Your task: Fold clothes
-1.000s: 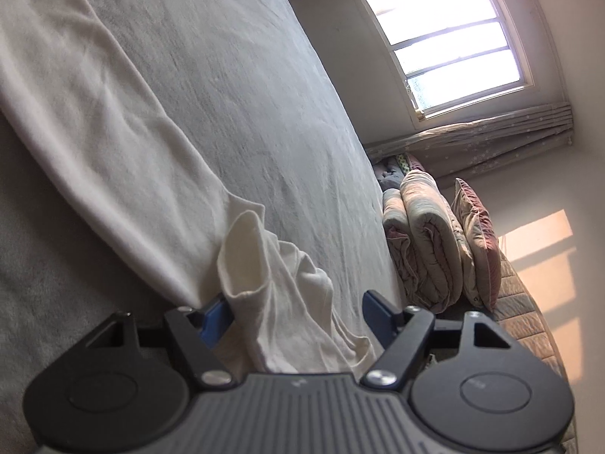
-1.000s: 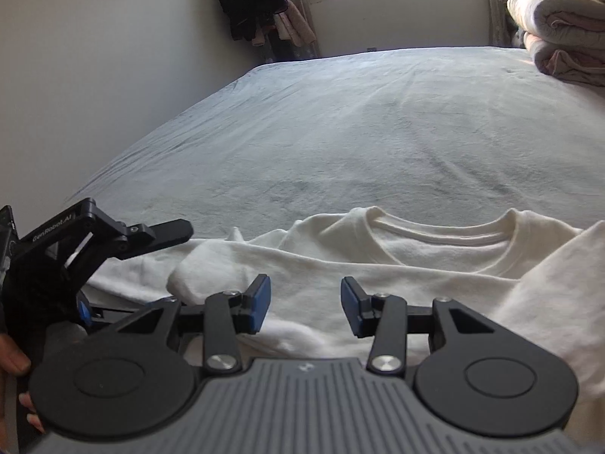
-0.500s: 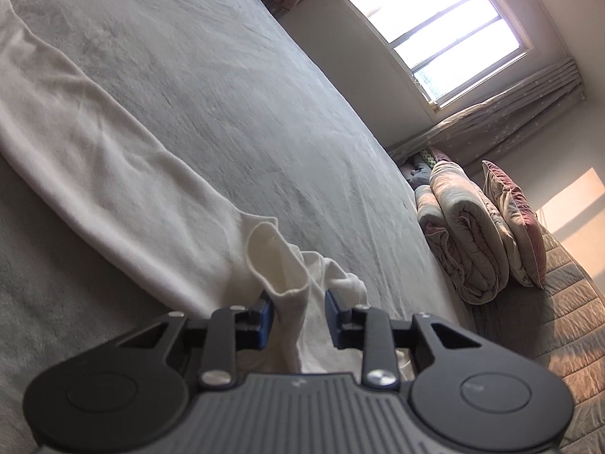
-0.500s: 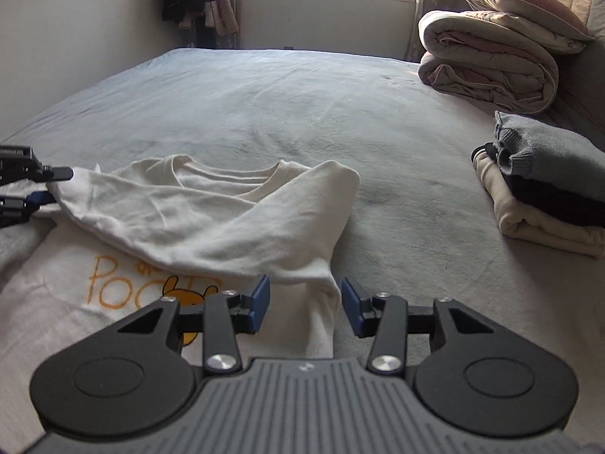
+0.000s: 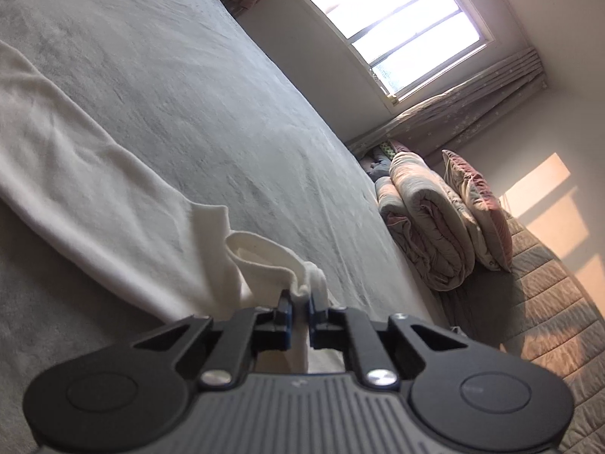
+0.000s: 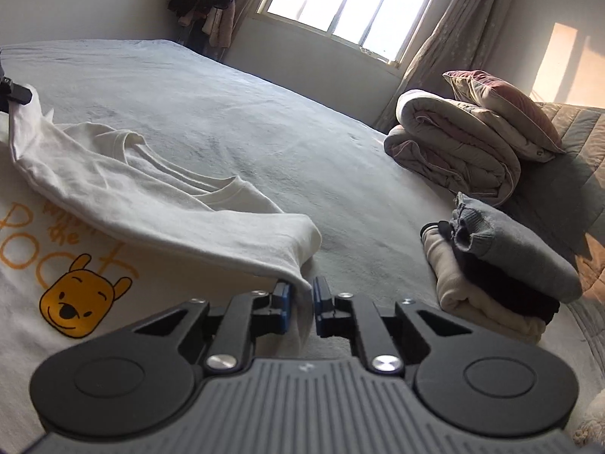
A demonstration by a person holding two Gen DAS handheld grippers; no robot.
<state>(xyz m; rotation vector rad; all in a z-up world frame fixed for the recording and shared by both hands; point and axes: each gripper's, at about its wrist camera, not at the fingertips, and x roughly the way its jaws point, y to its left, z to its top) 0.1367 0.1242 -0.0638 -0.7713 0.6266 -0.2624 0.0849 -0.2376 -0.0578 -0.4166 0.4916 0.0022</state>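
A cream long-sleeved shirt (image 6: 151, 204) with a yellow bear print (image 6: 79, 295) lies on the grey bed (image 6: 264, 113), its top part folded over. In the left wrist view its sleeve (image 5: 94, 189) runs across the bed to a raised cuff (image 5: 261, 253). My left gripper (image 5: 300, 304) is closing, and its pads pinch the cuff fabric. Its fingertip (image 6: 15, 92) shows at the right wrist view's left edge, holding the cloth up. My right gripper (image 6: 301, 295) is closing too, with the folded shirt's near corner between its pads.
A stack of folded clothes (image 6: 503, 265) sits on the bed to the right of my right gripper. Behind it lie a rolled quilt (image 6: 453, 140) and a pillow (image 6: 503, 109). Beyond the shirt, grey bedcover stretches to the window (image 6: 348, 0).
Both grippers went from open to pinched on the shirt. The right gripper swung right along the shirt to its far corner and rolled. The left stayed by the cuff and rolled slightly.
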